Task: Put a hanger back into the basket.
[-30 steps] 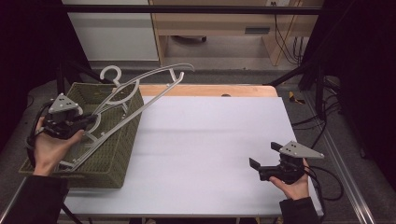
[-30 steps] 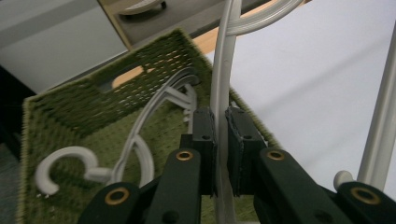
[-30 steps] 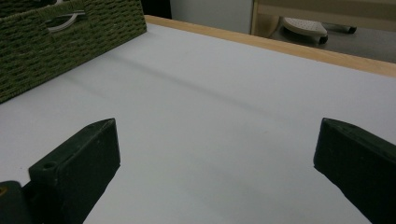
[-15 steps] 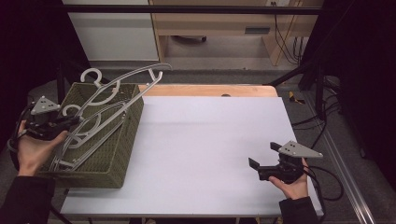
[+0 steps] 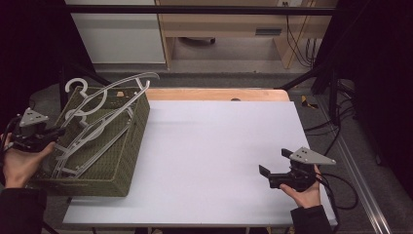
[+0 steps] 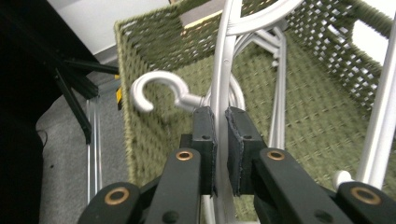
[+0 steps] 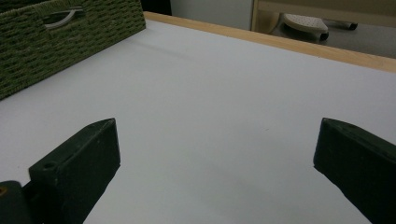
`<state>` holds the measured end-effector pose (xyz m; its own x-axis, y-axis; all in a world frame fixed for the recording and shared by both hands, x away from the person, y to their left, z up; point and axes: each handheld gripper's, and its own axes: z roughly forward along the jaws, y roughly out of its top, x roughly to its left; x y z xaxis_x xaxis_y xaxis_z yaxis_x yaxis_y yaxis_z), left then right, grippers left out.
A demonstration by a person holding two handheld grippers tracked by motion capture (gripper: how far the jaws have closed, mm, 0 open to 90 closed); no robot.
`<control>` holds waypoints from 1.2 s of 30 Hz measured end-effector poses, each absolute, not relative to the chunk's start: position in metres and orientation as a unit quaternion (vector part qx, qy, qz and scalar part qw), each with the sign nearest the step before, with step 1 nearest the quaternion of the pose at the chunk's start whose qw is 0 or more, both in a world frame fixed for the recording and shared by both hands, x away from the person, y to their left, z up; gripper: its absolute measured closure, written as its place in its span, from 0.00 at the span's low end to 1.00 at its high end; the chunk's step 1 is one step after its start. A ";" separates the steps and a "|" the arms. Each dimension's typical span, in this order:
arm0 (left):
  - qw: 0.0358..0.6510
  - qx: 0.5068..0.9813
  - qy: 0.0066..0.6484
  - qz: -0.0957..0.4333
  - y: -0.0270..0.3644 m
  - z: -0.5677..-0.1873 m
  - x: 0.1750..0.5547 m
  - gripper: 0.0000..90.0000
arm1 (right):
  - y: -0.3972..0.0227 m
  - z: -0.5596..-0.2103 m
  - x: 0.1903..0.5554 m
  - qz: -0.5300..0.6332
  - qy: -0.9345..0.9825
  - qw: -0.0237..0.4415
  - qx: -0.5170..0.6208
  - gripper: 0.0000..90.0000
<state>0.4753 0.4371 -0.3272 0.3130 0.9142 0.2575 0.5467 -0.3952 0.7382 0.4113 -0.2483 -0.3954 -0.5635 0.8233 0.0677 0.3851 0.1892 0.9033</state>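
1. White table (image 5: pixel 219 156) with a wooden strip along its far edge stands in a dark room; behind it are a pale cabinet and a wooden bench on a grey floor.
2. At the table's left end sits a green woven basket (image 5: pixel 124 165), partly over the left edge.
3. Several white plastic hangers lie in the basket, slanting up from its near left corner toward the far right wall.
4. One hanger (image 5: pixel 112 90) sticks out above the basket's far rim; its hook (image 5: pixel 75 87) is over the far left corner and one curved arm reaches past the far right corner.
5. Left gripper (image 5: pixel 56 132) is held at the basket's left side, over its rim, in the person's left hand (image 5: pixel 19 163).
6. In the left gripper view the jaws are clenched on a thin white bar of the hanger (image 6: pixel 220 107), pads pressing it from both sides just beside the hook (image 6: pixel 154 91).
7. Other hangers lie beyond it against the basket's woven floor (image 6: pixel 308 116).
8. Right gripper (image 5: pixel 268 171) rests low over the table's near right part, well apart from the basket, in the right hand (image 5: pixel 304 192).
9. Its jaws are spread wide with only bare table between them (image 7: pixel 215 140); it grasps nothing.
10. In the right gripper view the basket's side wall (image 7: pixel 42 51) with a grey handle (image 7: pixel 63 16) shows at the far left.
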 end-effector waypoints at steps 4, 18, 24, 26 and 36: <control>0.259 0.765 0.481 0.341 0.444 -0.332 0.475 0.92 | -0.247 -0.396 0.412 0.486 0.738 0.225 0.410 0.01; 0.226 0.760 0.502 0.346 0.457 -0.347 0.476 0.92 | -0.248 -0.395 0.411 0.492 0.735 0.227 0.408 0.01; 0.203 0.763 0.506 0.347 0.462 -0.352 0.476 0.92 | -0.248 -0.395 0.411 0.491 0.735 0.227 0.408 0.01; 0.191 0.765 0.506 0.348 0.464 -0.355 0.476 0.92 | -0.248 -0.395 0.411 0.491 0.735 0.228 0.408 0.01; 0.178 0.757 0.521 0.353 0.471 -0.360 0.475 0.92 | -0.248 -0.395 0.411 0.490 0.735 0.228 0.408 0.01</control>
